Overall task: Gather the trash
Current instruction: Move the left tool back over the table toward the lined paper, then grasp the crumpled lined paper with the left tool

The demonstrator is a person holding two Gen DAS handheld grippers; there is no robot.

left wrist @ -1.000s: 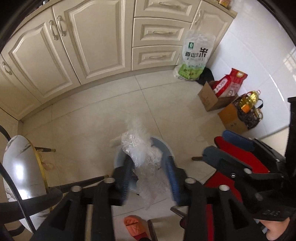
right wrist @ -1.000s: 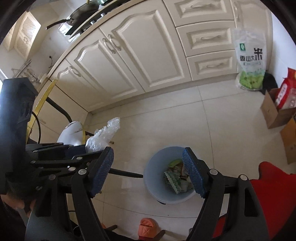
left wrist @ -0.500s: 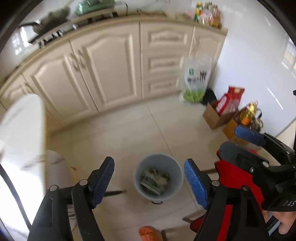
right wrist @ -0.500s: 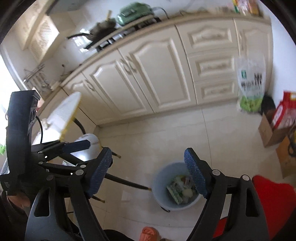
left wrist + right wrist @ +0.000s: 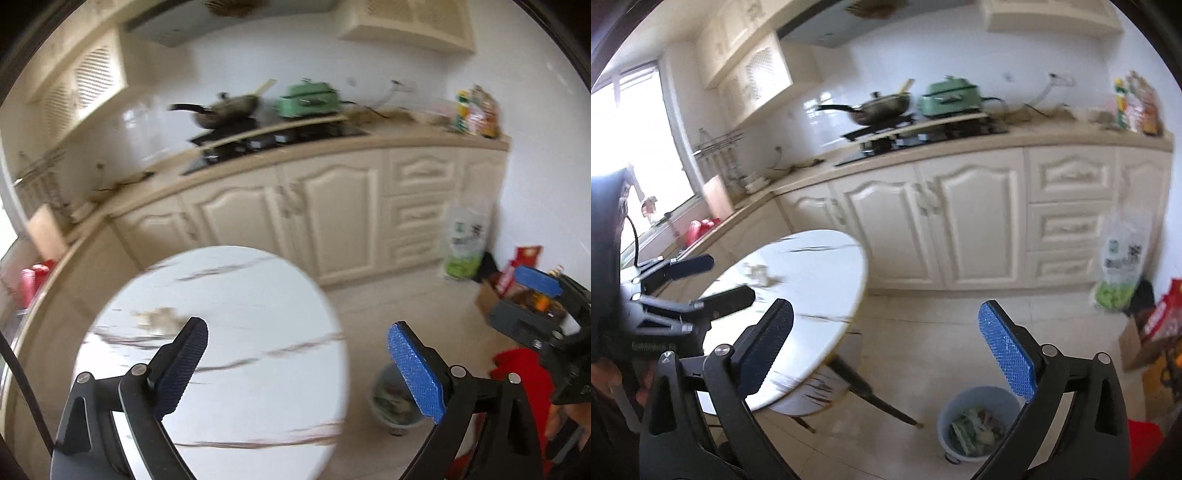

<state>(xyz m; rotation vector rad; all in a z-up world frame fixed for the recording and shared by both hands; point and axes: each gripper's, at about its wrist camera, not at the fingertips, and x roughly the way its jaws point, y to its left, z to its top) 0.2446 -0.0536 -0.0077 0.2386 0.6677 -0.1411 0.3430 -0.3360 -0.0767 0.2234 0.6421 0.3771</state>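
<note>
both hand-held grippers raised; table edge (image 5: 862,280) near

Bright daylight floods both views. In the right wrist view the window (image 5: 646,155) at nine o'clock is blown out to white. Glare whitens the table (image 5: 221,354) top in the left wrist view. Motion blur smears the cabinets (image 5: 332,221), the counter and the floor; the nearest fingers (image 5: 417,373) stay sharp. Fisheye bending curves the counter, and black vignette rims every corner.

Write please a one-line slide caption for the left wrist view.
Open left gripper above round marble table, crumpled scrap ahead, trash bin on floor.
</note>
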